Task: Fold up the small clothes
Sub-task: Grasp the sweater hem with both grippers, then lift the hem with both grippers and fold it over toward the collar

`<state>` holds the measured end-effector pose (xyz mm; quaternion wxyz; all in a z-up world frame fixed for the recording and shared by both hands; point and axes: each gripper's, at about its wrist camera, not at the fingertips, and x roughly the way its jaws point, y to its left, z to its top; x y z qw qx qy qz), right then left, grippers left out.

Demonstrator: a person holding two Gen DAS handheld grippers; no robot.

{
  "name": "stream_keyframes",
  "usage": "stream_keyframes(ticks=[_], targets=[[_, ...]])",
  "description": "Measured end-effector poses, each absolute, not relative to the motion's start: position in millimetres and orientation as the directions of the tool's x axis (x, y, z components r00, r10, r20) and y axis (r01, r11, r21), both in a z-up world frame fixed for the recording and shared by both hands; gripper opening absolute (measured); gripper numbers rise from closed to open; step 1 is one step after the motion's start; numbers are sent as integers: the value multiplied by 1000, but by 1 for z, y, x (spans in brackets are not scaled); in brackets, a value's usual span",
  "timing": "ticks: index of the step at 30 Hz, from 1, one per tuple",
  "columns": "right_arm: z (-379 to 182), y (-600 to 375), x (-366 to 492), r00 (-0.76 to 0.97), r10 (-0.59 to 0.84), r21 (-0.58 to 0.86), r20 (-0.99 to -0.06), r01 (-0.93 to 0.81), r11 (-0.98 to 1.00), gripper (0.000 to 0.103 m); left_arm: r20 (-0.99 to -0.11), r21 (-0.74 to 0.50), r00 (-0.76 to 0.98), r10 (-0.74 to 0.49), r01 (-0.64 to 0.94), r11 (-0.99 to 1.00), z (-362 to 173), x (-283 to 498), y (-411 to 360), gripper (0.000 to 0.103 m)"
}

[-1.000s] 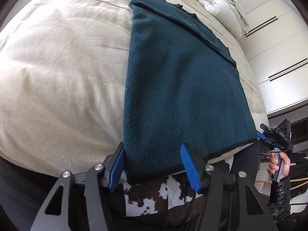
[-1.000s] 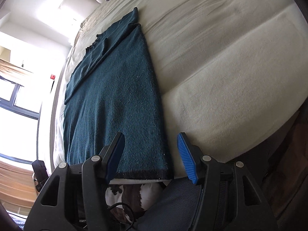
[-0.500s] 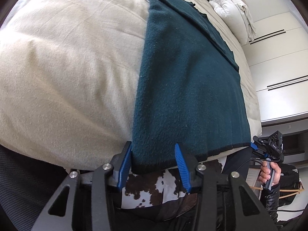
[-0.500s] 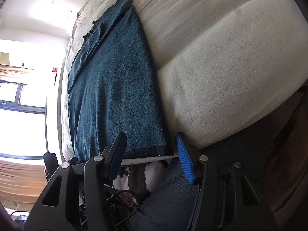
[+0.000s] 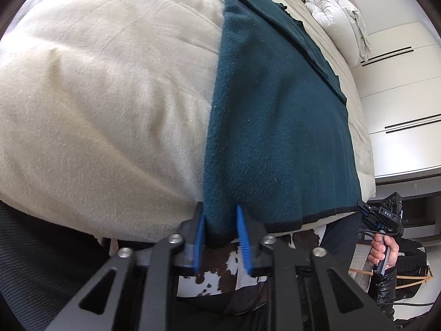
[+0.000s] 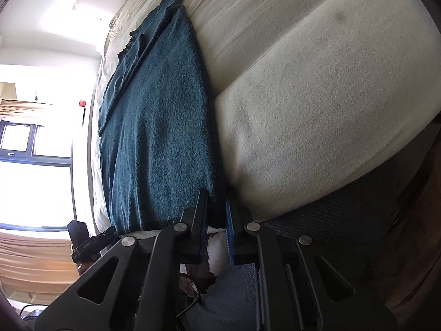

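Left wrist view: the cream bed (image 5: 96, 96) carries a dark teal garment (image 5: 275, 127) laid flat, its black-edged hem at the near edge. The left gripper (image 5: 220, 220) has clamped the hem's left corner; the right gripper (image 6: 216, 209) is closing, its pads pressing the right corner.

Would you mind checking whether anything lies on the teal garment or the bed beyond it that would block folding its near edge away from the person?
Nothing visible does. The teal garment lies flat on the cream bed with nothing resting on it; the white bedding sits well beyond its far end.
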<state>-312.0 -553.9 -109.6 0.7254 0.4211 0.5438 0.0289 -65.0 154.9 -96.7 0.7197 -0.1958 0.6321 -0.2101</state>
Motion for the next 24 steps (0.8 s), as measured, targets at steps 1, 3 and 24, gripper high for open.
stream_keyframes(ticks=[1, 3, 24], targets=[[-109, -553, -312, 408, 500, 643, -764, 413, 645, 9, -826, -550, 115, -552, 51, 834, -97, -65, 156, 8], [-107, -553, -311, 409, 497, 640, -765, 404, 653, 8, -821, -556, 126, -557, 49, 830, -97, -65, 157, 7], [-49, -542, -294, 537, 491, 698, -686, 297, 651, 6, -659, -715, 265, -704, 73, 696, -42, -52, 174, 6]])
